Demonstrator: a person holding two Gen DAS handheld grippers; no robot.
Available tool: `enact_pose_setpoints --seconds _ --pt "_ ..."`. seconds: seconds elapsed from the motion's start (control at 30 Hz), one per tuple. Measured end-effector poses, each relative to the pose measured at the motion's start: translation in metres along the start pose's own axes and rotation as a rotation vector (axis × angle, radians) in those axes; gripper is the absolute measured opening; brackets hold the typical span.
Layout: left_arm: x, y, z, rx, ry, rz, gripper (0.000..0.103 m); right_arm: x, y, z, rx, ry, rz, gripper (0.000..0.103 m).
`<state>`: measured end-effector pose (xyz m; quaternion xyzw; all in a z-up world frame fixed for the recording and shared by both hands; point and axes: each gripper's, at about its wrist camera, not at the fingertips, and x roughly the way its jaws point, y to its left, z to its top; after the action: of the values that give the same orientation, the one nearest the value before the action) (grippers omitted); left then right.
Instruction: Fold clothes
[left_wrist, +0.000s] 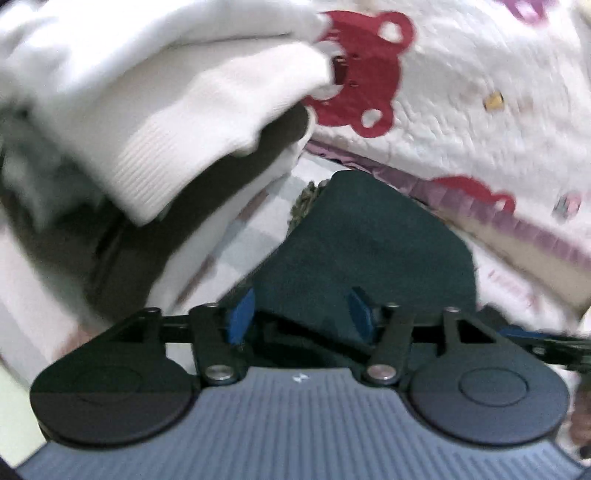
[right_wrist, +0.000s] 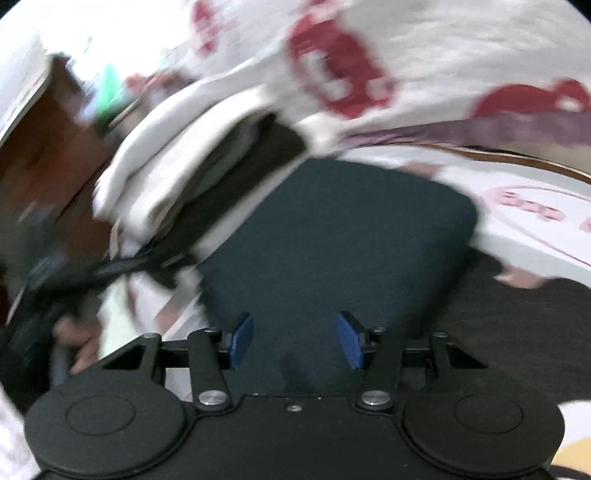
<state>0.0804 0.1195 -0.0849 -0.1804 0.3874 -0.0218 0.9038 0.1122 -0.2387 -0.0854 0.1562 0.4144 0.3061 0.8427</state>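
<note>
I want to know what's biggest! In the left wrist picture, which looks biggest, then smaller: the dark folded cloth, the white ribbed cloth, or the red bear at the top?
1. white ribbed cloth
2. dark folded cloth, though it lies nearer the camera, so these two are unsure
3. red bear

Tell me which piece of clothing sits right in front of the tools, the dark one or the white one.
The dark teal folded garment, lying flat by itself; the white ribbed garment lies on the stack to its left.
</note>
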Motion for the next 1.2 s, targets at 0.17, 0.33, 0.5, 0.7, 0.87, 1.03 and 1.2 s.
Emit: enact_pose_setpoints --seconds 0.17,0.33,0.5,0.7,0.87,1.03,1.2 --pt "0.011 0.031 -0.004 -0.180 0.080 -0.014 0.065 0.002 -0.027 0.001 0.118 -0.022 -0.091 0.057" --pt "0.023 0.052 -0.015 -0.349 0.131 -0.083 0.066 0.013 -0.039 -0.001 0.198 -0.019 -0.090 0.057" --pt "0.039 0.062 -0.027 -0.495 0.178 -0.149 0.068 0.022 -0.049 -0.004 0.254 -0.005 -0.092 0.057" --pt "0.042 0.072 -0.035 -0.617 0.186 -0.157 0.071 0.028 -0.060 -0.005 0.321 0.008 -0.086 0.061" --pt "0.045 0.082 -0.038 -0.673 0.171 -0.162 0.071 0.029 -0.057 -0.003 0.294 0.015 -0.103 0.062" --pt "0.050 0.083 -0.041 -0.694 0.128 -0.169 0.071 0.031 -0.058 -0.005 0.330 0.012 -0.083 0.062" --pt "0.058 0.080 -0.040 -0.669 0.044 -0.205 0.069 0.034 -0.059 -0.009 0.388 0.012 -0.037 0.062"
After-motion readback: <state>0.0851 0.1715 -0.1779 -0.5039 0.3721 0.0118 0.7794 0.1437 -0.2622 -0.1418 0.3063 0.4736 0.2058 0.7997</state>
